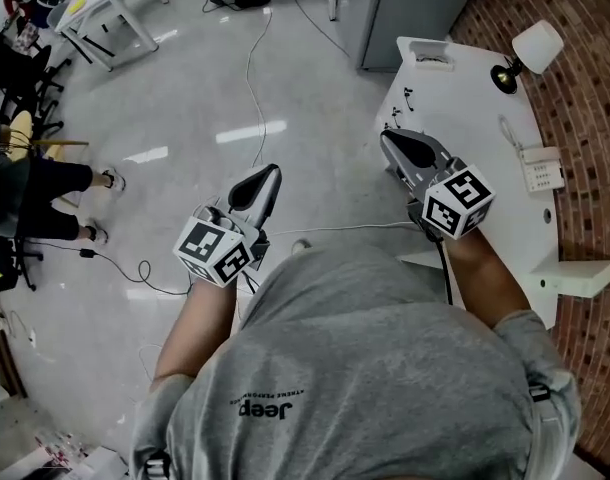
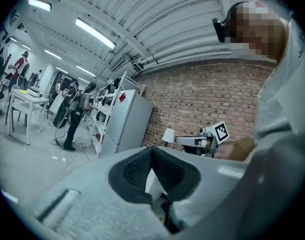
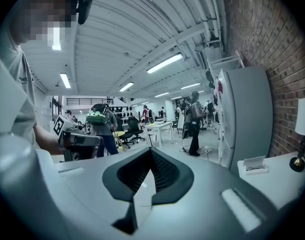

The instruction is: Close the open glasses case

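No glasses case shows in any view. In the head view my left gripper point(image 1: 268, 174) is held over the bare floor, jaws together with nothing between them. My right gripper point(image 1: 388, 137) is shut too, its tip at the near-left edge of the white table point(image 1: 485, 128). The left gripper view looks along shut jaws point(image 2: 152, 148) toward a brick wall, with the right gripper point(image 2: 200, 141) level off to the right. The right gripper view shows shut, empty jaws point(image 3: 151, 150) and the left gripper point(image 3: 77, 140) at the left.
On the table stand a small lamp point(image 1: 530, 53), a white open box point(image 1: 431, 54) and a white device point(image 1: 540, 170). A grey fridge point(image 1: 415, 8) is behind the table. Cables point(image 1: 253, 88) cross the floor. A seated person's legs point(image 1: 55, 193) are at the left.
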{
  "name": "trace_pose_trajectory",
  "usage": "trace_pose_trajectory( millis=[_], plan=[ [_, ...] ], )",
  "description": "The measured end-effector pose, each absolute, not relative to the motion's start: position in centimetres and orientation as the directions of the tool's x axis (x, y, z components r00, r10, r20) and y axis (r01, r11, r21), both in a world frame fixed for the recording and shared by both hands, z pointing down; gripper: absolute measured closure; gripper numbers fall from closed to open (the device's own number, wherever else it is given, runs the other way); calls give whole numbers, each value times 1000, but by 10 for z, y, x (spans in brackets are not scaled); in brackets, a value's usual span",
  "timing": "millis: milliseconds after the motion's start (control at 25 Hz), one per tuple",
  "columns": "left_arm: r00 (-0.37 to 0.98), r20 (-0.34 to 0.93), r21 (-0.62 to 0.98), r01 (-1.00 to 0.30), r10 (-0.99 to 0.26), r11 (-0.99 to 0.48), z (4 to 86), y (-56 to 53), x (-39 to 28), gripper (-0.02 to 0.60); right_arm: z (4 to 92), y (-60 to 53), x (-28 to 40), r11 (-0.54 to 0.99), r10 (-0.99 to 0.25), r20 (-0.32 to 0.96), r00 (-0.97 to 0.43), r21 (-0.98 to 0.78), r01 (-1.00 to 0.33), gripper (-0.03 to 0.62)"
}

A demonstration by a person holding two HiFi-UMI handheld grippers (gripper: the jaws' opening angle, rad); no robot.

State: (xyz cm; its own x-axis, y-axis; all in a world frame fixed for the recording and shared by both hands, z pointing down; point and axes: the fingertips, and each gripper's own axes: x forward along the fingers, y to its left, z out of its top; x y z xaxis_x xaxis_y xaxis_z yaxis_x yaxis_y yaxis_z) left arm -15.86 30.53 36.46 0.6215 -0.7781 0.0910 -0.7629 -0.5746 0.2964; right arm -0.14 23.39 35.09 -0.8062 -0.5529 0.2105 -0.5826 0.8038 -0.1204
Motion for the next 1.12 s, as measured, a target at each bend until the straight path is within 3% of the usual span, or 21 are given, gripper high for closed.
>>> trace_pose_trajectory(
  millis=[440,1120],
  plan=[
    [659,97,308,-733,-746,-607,362,220,-223,584,360,153,-57,776,-576,251,-778,-133,-617,585],
    [509,162,284,-845,-845,-454,380,8,-161,584,377,-90,2,870,-440,190,-878,-153,-469,585]
  ],
)
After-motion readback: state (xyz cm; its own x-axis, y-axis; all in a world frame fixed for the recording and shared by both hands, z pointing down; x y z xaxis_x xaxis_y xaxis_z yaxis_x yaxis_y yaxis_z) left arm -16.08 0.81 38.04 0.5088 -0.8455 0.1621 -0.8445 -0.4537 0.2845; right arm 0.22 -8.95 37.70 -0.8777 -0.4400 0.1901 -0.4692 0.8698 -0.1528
